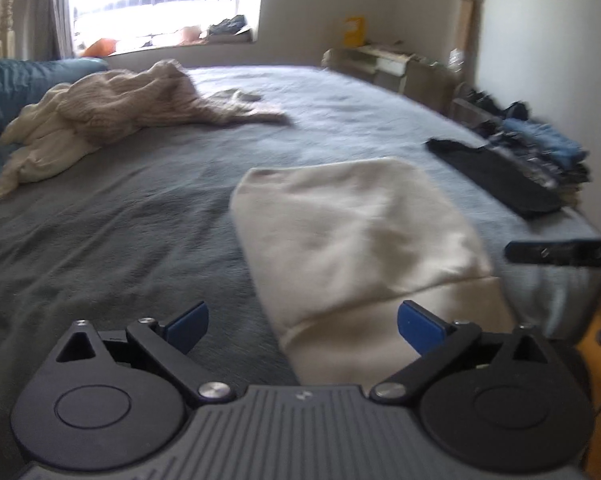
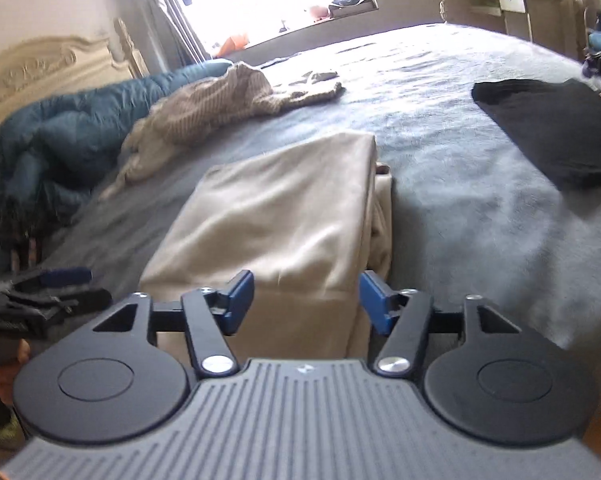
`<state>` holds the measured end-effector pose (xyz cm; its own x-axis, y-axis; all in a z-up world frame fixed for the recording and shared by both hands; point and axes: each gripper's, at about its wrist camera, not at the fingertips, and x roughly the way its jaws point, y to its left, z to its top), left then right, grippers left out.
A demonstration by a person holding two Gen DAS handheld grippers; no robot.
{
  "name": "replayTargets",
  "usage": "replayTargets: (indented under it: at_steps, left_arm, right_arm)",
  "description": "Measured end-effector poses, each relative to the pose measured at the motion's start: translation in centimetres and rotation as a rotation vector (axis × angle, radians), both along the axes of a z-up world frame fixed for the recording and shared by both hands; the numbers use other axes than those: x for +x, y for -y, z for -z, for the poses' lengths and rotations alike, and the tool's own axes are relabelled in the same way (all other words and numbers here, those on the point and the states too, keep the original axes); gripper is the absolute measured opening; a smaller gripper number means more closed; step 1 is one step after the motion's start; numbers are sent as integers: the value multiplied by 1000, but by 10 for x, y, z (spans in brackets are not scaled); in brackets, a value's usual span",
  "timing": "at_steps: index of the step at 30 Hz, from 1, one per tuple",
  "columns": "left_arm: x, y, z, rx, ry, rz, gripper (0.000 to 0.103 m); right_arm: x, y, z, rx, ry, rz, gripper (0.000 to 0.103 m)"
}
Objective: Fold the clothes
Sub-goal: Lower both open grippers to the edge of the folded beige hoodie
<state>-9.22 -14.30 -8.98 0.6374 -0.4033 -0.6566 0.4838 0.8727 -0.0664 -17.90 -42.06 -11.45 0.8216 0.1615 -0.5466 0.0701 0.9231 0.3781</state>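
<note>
**Both tongs let go, cream bundle folded on the bed**

Blue pads spread wide right under our lens: our left tongs stand fully released, nothing between them, hovering just above the near hem of the folded cream garment. Over on the other side, our right tongs are released too, jaws parted with the garment's near edge showing in the gap, pads pressing on nothing. That reads to us as a fold just set down and let go, the bundle lying as a neat rectangle in the middle of the grey bed.

Moving outward, a black folded piece sits flat to the right, well apart, and beyond it a stack of blue and dark clothes at the bed's far edge; that looks like the finished pile. Off to the left, a heap of knitted beige and white clothes lies rumpled near the teal duvet, apparently the waiting work. We'd judge the cream bundle belongs with the stack next.
</note>
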Motion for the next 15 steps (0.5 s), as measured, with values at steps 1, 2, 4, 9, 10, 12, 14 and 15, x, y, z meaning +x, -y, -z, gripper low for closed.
replayTargets:
  at_steps: [1,2,4,9,10,12,14,15]
  left_arm:
    - [7,3,2,17,-13,-19,101]
    - [14,6,5,34,-27,-38,101]
    - [30,12,10,64,-59,-74,101]
    - [52,18,17,62,-102,-100,103]
    - [54,19,18,69,-100,-105,103]
    - [55,23,18,82,-93,-113,103]
    - [56,26,18,97,-93,-113,103]
    - [56,27,18,101,-94,-114,103]
  right_arm:
    - [8,5,2,23,-7,1,62]
    - [17,10,5,45,-15,-1,63]
    - [33,16,10,93,-26,-9,65]
    - [60,31,23,167,-57,-22,72]
    - [64,34,25,184,-60,-26,72]
    - [72,41,28,232,-54,-43,74]
    - [81,48,31,285,-54,-58,76]
    - [86,50,31,299,-51,-58,76]
